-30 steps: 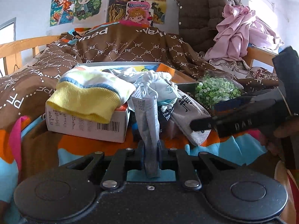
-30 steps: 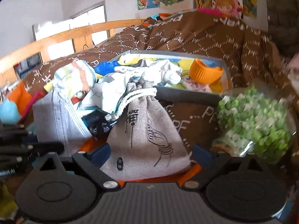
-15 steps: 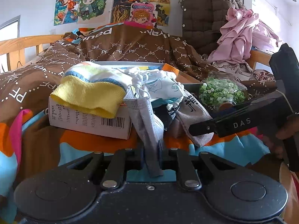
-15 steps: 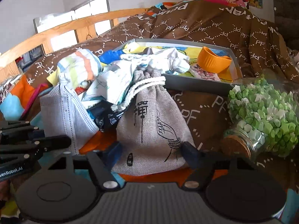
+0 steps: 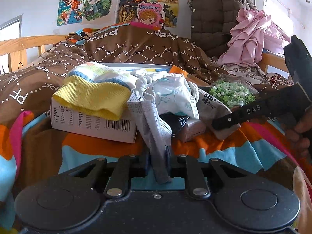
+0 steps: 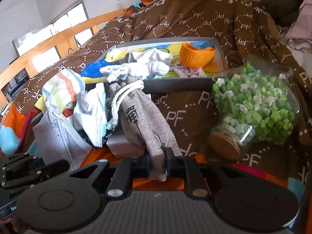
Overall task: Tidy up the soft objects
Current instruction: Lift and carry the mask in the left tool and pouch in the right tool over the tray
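While the face mask [image 5: 154,128] is clamped by the left gripper [image 5: 158,161] and the linen pouch [image 6: 144,120] by the right gripper [image 6: 158,163] — both grasps made — lifting clear toward the tray [image 6: 175,83] is likely needed next.

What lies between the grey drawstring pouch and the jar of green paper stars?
In the right wrist view, only bare brown PF blanket separates the drawstring pouch from the jar.

Home bedroom: wooden bed rail [image 5: 23,43], brown PF-patterned quilt [image 5: 136,48], cartoon posters [image 5: 93,5] on white wall.
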A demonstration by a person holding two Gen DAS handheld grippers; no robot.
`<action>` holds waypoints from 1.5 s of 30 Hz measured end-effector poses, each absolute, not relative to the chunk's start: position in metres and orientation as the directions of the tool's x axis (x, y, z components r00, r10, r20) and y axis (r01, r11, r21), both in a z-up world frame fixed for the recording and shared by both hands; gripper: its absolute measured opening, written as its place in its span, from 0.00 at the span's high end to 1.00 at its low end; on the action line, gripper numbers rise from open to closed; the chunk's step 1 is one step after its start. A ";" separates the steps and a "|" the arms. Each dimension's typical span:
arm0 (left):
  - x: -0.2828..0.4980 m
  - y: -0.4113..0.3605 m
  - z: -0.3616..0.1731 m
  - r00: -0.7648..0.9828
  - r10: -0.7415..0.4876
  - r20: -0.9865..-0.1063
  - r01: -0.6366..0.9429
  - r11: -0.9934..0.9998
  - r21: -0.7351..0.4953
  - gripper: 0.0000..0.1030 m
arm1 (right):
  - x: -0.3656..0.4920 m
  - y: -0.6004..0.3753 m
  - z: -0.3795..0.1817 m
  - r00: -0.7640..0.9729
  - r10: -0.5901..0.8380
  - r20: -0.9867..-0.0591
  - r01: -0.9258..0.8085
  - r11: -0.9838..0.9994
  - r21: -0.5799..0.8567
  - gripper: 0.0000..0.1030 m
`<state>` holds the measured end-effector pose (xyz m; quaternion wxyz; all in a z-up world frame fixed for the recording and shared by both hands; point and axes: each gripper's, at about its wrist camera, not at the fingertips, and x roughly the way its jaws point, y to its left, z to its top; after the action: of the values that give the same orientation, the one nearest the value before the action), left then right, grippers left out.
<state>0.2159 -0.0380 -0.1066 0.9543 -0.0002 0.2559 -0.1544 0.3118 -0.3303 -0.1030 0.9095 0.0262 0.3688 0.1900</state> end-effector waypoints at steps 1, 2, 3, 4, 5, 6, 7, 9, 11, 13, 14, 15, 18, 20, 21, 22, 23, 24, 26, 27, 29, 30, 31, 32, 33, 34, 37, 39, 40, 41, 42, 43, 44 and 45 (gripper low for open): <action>0.216 -0.039 -0.106 0.819 -0.294 -0.492 0.294 0.953 -0.079 0.83 | 0.311 -0.331 -0.101 0.664 0.361 -0.655 -0.321 0.929 0.186 0.85; 0.216 -0.040 -0.104 0.817 -0.294 -0.497 0.293 0.953 -0.082 0.83 | 0.309 -0.333 -0.099 0.671 0.357 -0.650 -0.314 0.931 0.188 0.85; 0.216 -0.041 -0.103 0.815 -0.294 -0.500 0.291 0.953 -0.086 0.84 | 0.308 -0.335 -0.097 0.677 0.356 -0.644 -0.306 0.932 0.194 0.85; 0.216 -0.041 -0.102 0.813 -0.294 -0.503 0.289 0.953 -0.089 0.84 | 0.306 -0.337 -0.095 0.683 0.354 -0.639 -0.298 0.934 0.199 0.85; 0.215 -0.042 -0.101 0.811 -0.292 -0.507 0.287 0.954 -0.091 0.85 | 0.304 -0.340 -0.093 0.691 0.352 -0.631 -0.292 0.935 0.201 0.85; 0.214 -0.043 -0.099 0.810 -0.291 -0.509 0.285 0.954 -0.092 0.85 | 0.301 -0.342 -0.091 0.701 0.350 -0.622 -0.288 0.936 0.203 0.85; 0.213 -0.045 -0.097 0.810 -0.291 -0.510 0.285 0.954 -0.092 0.86 | 0.298 -0.344 -0.089 0.708 0.350 -0.613 -0.285 0.936 0.204 0.85; 0.209 -0.048 -0.094 0.811 -0.292 -0.507 0.284 0.954 -0.095 0.87 | 0.293 -0.347 -0.085 0.727 0.353 -0.589 -0.284 0.935 0.211 0.85; 0.205 -0.050 -0.091 0.811 -0.299 -0.503 0.288 0.952 -0.102 0.88 | 0.288 -0.349 -0.081 0.751 0.354 -0.557 -0.286 0.935 0.209 0.85; 0.199 -0.054 -0.086 0.815 -0.305 -0.493 0.291 0.951 -0.107 0.89 | 0.283 -0.349 -0.076 0.778 0.354 -0.519 -0.293 0.935 0.198 0.85; 0.195 -0.056 -0.083 0.818 -0.308 -0.486 0.290 0.950 -0.114 0.89 | 0.281 -0.348 -0.074 0.792 0.353 -0.499 -0.296 0.936 0.191 0.85; 0.191 -0.058 -0.081 0.821 -0.310 -0.479 0.287 0.950 -0.123 0.89 | 0.279 -0.348 -0.073 0.804 0.353 -0.478 -0.301 0.936 0.185 0.85; 0.181 -0.061 -0.073 0.831 -0.311 -0.462 0.272 0.950 -0.152 0.89 | 0.275 -0.346 -0.069 0.831 0.353 -0.430 -0.308 0.936 0.173 0.85; 0.173 -0.063 -0.067 0.837 -0.309 -0.451 0.260 0.951 -0.168 0.89 | 0.273 -0.346 -0.067 0.845 0.352 -0.403 -0.307 0.936 0.174 0.85; 0.170 -0.064 -0.065 0.840 -0.307 -0.448 0.257 0.951 -0.171 0.89 | 0.273 -0.346 -0.067 0.851 0.350 -0.392 -0.305 0.936 0.175 0.85; 0.167 -0.064 -0.062 0.842 -0.307 -0.445 0.254 0.951 -0.175 0.89 | 0.272 -0.347 -0.066 0.856 0.349 -0.382 -0.304 0.937 0.175 0.85; 0.165 -0.065 -0.059 0.842 -0.309 -0.442 0.256 0.951 -0.176 0.89 | 0.272 -0.346 -0.065 0.861 0.346 -0.372 -0.302 0.937 0.174 0.85; 0.164 -0.066 -0.056 0.843 -0.312 -0.438 0.260 0.949 -0.176 0.89 | 0.272 -0.346 -0.064 0.865 0.345 -0.364 -0.301 0.938 0.175 0.85; 0.164 -0.066 -0.049 0.845 -0.320 -0.428 0.269 0.947 -0.177 0.89 | 0.273 -0.347 -0.062 0.872 0.344 -0.348 -0.298 0.938 0.180 0.85; 0.164 -0.066 -0.045 0.847 -0.324 -0.422 0.272 0.945 -0.181 0.89 | 0.273 -0.347 -0.062 0.876 0.342 -0.342 -0.295 0.938 0.182 0.85; 0.168 -0.065 -0.034 0.854 -0.330 -0.402 0.277 0.943 -0.187 0.89 | 0.275 -0.348 -0.062 0.881 0.336 -0.334 -0.287 0.939 0.187 0.85; 0.171 -0.064 -0.029 0.857 -0.332 -0.393 0.279 0.942 -0.187 0.89 | 0.278 -0.348 -0.061 0.883 0.336 -0.326 -0.286 0.938 0.195 0.85; 0.175 -0.063 -0.024 0.861 -0.332 -0.385 0.281 0.942 -0.184 0.89 | 0.280 -0.348 -0.060 0.886 0.338 -0.318 -0.284 0.937 0.203 0.85; 0.180 -0.062 -0.018 0.865 -0.332 -0.377 0.284 0.942 -0.177 0.89 | 0.283 -0.347 -0.060 0.889 0.336 -0.310 -0.279 0.936 0.216 0.85; 0.186 -0.062 -0.014 0.867 -0.331 -0.372 0.288 0.943 -0.168 0.89 | 0.287 -0.347 -0.061 0.892 0.334 -0.305 -0.273 0.935 0.226 0.85; 0.192 -0.062 -0.010 0.871 -0.326 -0.367 0.289 0.945 -0.155 0.89 | 0.291 -0.346 -0.062 0.895 0.329 -0.300 -0.265 0.935 0.233 0.85; 0.212 -0.059 -0.001 0.886 -0.308 -0.348 0.273 0.951 -0.146 0.89 | 0.311 -0.344 -0.065 0.907 0.304 -0.291 -0.229 0.937 0.263 0.85; 0.232 -0.056 0.004 0.894 -0.293 -0.338 0.252 0.954 -0.161 0.89 | 0.327 -0.341 -0.067 0.913 0.294 -0.283 -0.214 0.935 0.281 0.85; 0.241 -0.055 0.006 0.897 -0.287 -0.335 0.244 0.956 -0.165 0.89 | 0.336 -0.339 -0.068 0.915 0.291 -0.280 -0.212 0.936 0.280 0.85; 0.254 -0.055 0.008 0.902 -0.277 -0.330 0.232 0.958 -0.170 0.89 | 0.346 -0.335 -0.069 0.917 0.285 -0.281 -0.209 0.940 0.272 0.85; 0.265 -0.054 0.011 0.906 -0.269 -0.326 0.222 0.959 -0.175 0.89 | 0.354 -0.333 -0.070 0.917 0.282 -0.283 -0.206 0.941 0.270 0.85; 0.277 -0.054 0.013 0.909 -0.265 -0.323 0.216 0.960 -0.179 0.89 | 0.361 -0.332 -0.071 0.917 0.283 -0.282 -0.206 0.940 0.272 0.85; 0.289 -0.054 0.016 0.910 -0.260 -0.322 0.210 0.961 -0.181 0.89 | 0.368 -0.331 -0.072 0.917 0.284 -0.280 -0.207 0.939 0.273 0.85; 0.301 -0.054 0.018 0.912 -0.256 -0.321 0.206 0.962 -0.181 0.89 | 0.376 -0.330 -0.074 0.916 0.285 -0.283 -0.207 0.939 0.275 0.85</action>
<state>0.3013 -0.0543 0.0180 0.9751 -0.0717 0.1735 -0.1184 0.3762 -0.3299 -0.0739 0.9713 0.1203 0.1613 0.1265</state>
